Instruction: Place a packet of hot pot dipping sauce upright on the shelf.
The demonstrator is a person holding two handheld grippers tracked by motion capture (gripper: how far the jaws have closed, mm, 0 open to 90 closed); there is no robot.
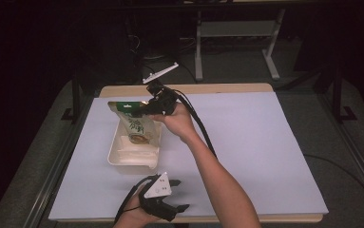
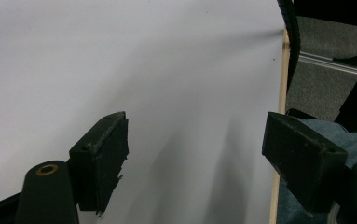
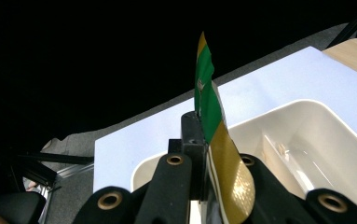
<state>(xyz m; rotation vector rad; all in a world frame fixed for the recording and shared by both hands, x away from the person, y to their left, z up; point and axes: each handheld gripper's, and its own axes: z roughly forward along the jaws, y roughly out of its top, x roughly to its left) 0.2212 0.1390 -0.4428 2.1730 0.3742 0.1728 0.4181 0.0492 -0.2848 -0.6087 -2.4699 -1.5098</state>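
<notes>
Down front in the high view, left gripper (image 1: pixel 182 195) is idling spread wide. Right gripper (image 1: pixel 144 108) is pinching the snack pouch (image 1: pixel 134 124) by its top, dangling it into the white bin (image 1: pixel 118 159). Right gripper view: jaws squeezing the pouch's edge so it's hanging straight.

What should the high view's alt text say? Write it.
A person's right gripper holds a green-topped snack pouch by its top edge over a white bin. The left gripper rests open near the table's front edge.
</notes>
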